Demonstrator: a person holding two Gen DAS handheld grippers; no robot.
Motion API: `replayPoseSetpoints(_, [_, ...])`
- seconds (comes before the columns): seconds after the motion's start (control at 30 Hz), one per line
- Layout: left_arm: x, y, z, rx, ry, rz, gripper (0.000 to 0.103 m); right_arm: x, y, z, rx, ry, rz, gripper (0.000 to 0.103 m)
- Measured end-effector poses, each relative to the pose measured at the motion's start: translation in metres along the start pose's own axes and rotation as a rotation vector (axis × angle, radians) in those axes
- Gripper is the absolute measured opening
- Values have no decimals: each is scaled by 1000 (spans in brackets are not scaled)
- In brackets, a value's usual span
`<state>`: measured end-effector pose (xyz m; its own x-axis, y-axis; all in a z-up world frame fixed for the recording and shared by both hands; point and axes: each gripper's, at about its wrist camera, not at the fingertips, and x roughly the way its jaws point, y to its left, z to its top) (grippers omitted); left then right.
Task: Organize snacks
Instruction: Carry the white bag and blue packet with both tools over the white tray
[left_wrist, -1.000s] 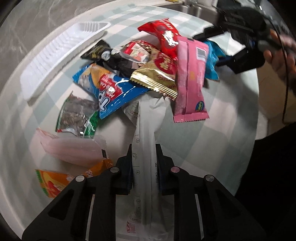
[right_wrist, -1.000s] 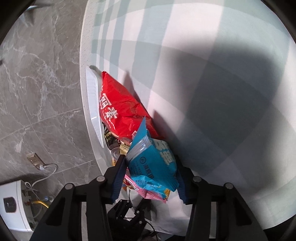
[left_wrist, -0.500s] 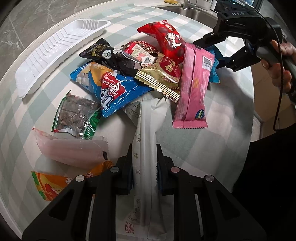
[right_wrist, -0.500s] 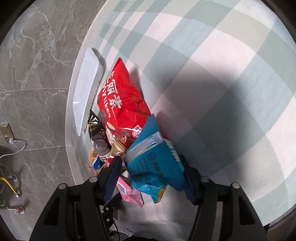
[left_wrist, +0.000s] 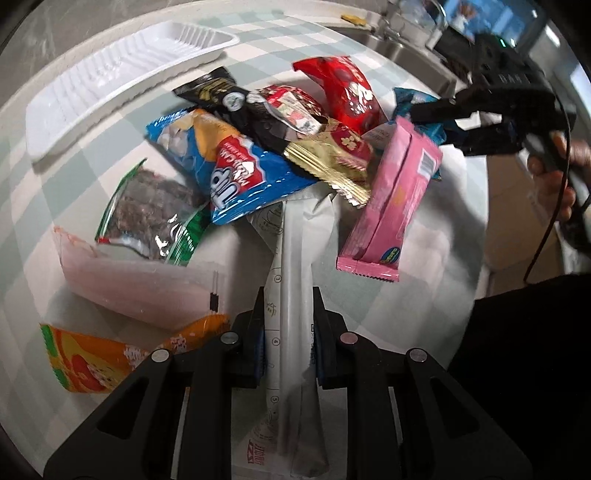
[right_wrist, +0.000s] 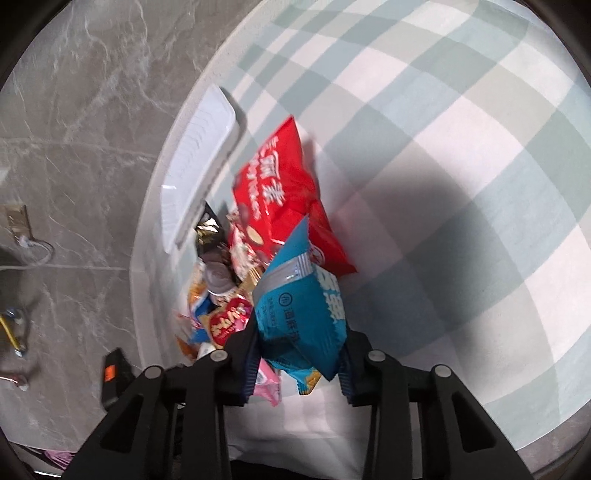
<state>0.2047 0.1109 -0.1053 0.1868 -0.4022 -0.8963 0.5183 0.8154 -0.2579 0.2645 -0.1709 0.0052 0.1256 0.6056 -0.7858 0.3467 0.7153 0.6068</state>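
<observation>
Left wrist view: a long white packet (left_wrist: 293, 258) runs up from between the pads of the left tool (left_wrist: 288, 345), which is clenched on it, toward the snack heap in the middle of the round tabletop (left_wrist: 436, 258) with its pale green check cloth. The packet's far end slips under a blue bag (left_wrist: 229, 173) and a gold wrapper (left_wrist: 332, 170). A pink packet (left_wrist: 395, 206) leans tilted on the right of the heap, with a red bag (left_wrist: 343, 92) behind it and a black packet (left_wrist: 218, 92) beside a small red-and-white one (left_wrist: 291, 107). To the left lie a green-edged bag of dark pieces (left_wrist: 151, 210), a pale pink pouch (left_wrist: 140, 280) and an orange packet (left_wrist: 96, 362), the last partly under the pouch. A white plastic tray (left_wrist: 122, 74) sits empty near the far left rim, apart from the heap.

At the right edge a person's hand (left_wrist: 557, 177) carries the right tool (left_wrist: 443, 122), its fingers around a blue packet (left_wrist: 417, 103) at the heap's far side.

In the right wrist view that blue packet (right_wrist: 303, 314) fills the gap between the right tool's (right_wrist: 297, 363) pads; the jaws are closing and both pads press on it. It hangs above the heap, just in front of the red bag (right_wrist: 280, 199), with the tray (right_wrist: 199, 162) beyond at the tabletop's rim and grey marble floor (right_wrist: 74, 147) past it.
</observation>
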Motion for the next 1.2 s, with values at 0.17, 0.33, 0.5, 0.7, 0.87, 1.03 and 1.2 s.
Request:
replayPoseSetpoints(0.17, [-9, 15, -6, -78, -17, -84, 17, -11, 1, 4, 25, -21, 59, 37])
replayPoseSetpoints(0.33, [-24, 20, -11, -134, -30, -143, 17, -14, 7, 8, 33, -13, 126, 37])
replayPoseSetpoints(0.5, [-45, 27, -19, -202, -67, -199, 17, -19, 16, 16, 21, 20, 213, 37])
replayPoseSetpoints(0.7, [-71, 34, -16, -280, -140, -240, 17, -21, 35, 33, -13, 39, 277, 37])
replayPoseSetpoints(0.87, [-91, 41, -4, -311, -200, -257, 17, -18, 48, 51, -41, 60, 301, 37])
replayPoseSetpoints(1.03, [-106, 57, 22, -348, -257, -260, 17, -7, 61, 72, -69, 80, 311, 37])
replayPoseSetpoints(1.2, [-116, 81, 54, -395, -318, -244, 17, 10, 82, 98, -109, 98, 315, 37])
